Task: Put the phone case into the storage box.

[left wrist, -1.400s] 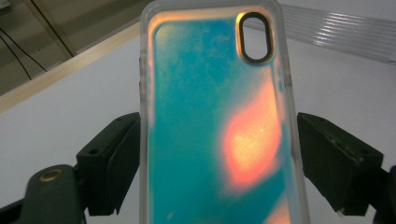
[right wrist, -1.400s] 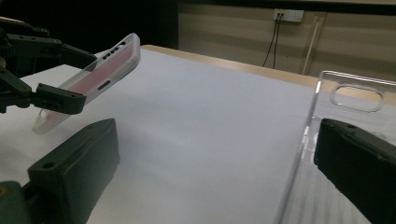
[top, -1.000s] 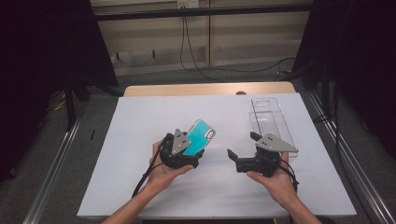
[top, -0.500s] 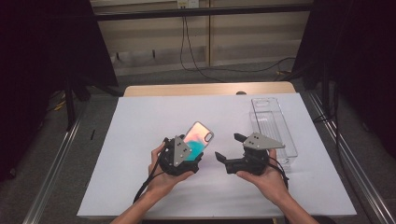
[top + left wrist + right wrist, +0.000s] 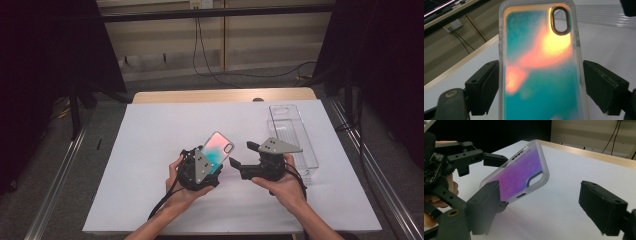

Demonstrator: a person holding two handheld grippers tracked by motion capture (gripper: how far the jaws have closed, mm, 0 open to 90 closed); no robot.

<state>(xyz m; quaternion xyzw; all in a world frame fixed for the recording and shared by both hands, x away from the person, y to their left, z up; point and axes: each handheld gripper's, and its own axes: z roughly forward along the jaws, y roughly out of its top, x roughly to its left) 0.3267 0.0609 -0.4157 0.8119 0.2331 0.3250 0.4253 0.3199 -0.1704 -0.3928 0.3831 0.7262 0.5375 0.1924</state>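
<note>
A phone case (image 5: 218,148) with a teal and orange back is held up over the white table sheet, and my left gripper (image 5: 212,166) is shut on its lower part. In the left gripper view the case (image 5: 541,65) stands upright, pinched by its long edges. My right gripper (image 5: 241,154) sits just right of it, pointing left. Its jaws have just been closing and are still wide apart. In the right gripper view the case's camera end (image 5: 519,172) lies beside the left jaw, clear of the right one. My left gripper (image 5: 474,157) shows behind it.
A clear plastic box (image 5: 295,137) lies on the white sheet (image 5: 150,150) at the right, behind my right hand. A wooden table edge (image 5: 225,95) runs along the back. Cables hang on the wall and floor beyond.
My right gripper has moved left, up to the case, and its jaws have narrowed. The case has tilted in the left gripper and now shows more orange.
</note>
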